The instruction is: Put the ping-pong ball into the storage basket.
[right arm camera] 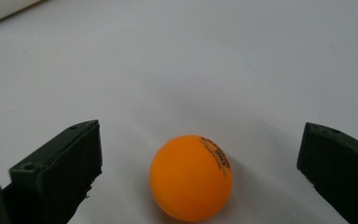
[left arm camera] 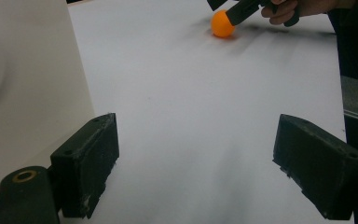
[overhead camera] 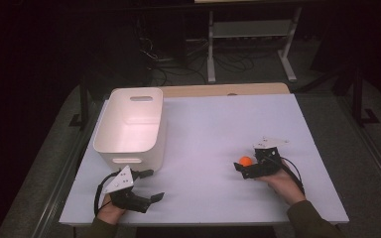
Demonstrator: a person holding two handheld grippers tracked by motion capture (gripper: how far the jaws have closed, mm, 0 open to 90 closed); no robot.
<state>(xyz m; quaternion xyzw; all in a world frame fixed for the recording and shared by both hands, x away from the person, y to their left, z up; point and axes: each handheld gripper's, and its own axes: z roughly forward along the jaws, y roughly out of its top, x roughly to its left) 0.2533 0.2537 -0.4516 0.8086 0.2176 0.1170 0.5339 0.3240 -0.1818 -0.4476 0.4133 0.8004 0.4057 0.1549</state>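
Near the bench's front-left corner, the left gripper point(overhead camera: 151, 186) rests low over the white bench point(overhead camera: 218, 124), its fingers point(left arm camera: 86, 170) released and spread wide with nothing between them. Just beyond it, along the left edge, stands a white plastic bin point(overhead camera: 131, 126) with handle slots; in the left gripper view its near wall is cut off at the picture's edge, so its inside is hidden there.

Toward the front-right part of the bench lies an orange table-tennis ball point(right arm camera: 191, 177), smooth and matte, with small dark print on its upper right that is too fine to read. It sits on the bench surface between the released fingers point(right arm camera: 58, 175) of the right gripper point(overhead camera: 242, 166), apart from both. Its underside runs off the bottom of the right gripper view. In the high view the ball point(overhead camera: 246, 160) is partly covered by the gripper.
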